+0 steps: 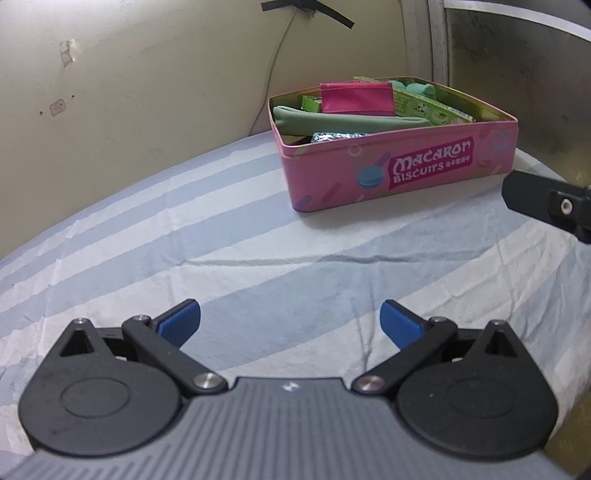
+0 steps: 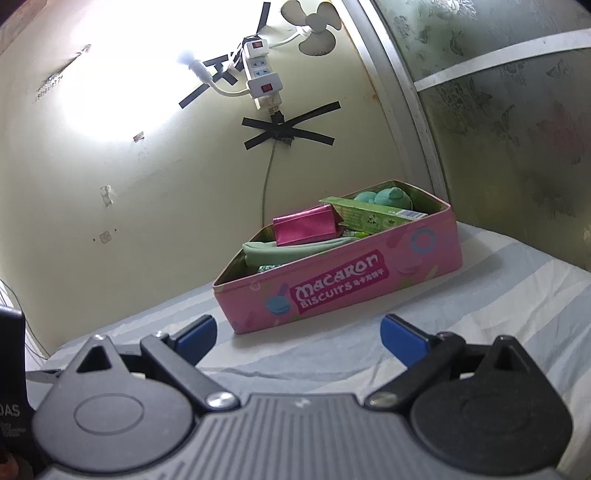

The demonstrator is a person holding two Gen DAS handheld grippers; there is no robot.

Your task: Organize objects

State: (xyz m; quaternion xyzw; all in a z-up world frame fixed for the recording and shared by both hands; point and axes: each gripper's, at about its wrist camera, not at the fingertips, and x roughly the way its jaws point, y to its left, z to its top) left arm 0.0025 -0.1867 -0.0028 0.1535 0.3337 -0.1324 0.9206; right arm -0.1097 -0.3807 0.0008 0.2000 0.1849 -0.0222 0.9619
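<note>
With both the left tool (image 1: 290, 321) and right tool (image 2: 297, 336) spread and empty, approach the biscuit tin (image 1: 391, 166) squarely, clearing its rim.

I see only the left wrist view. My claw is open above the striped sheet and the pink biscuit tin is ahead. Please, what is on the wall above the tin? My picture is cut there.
Observer: A white power strip hangs on the wall, and its cable is fixed with crossed black tape.
Operator: Is the right claw holding something?
Observer: No. The right claw is open and empty, pointing at the pink tin.
Operator: Is anything else near that strip?
Observer: Yes, a small white fan sits just above and to the right of it.
</note>
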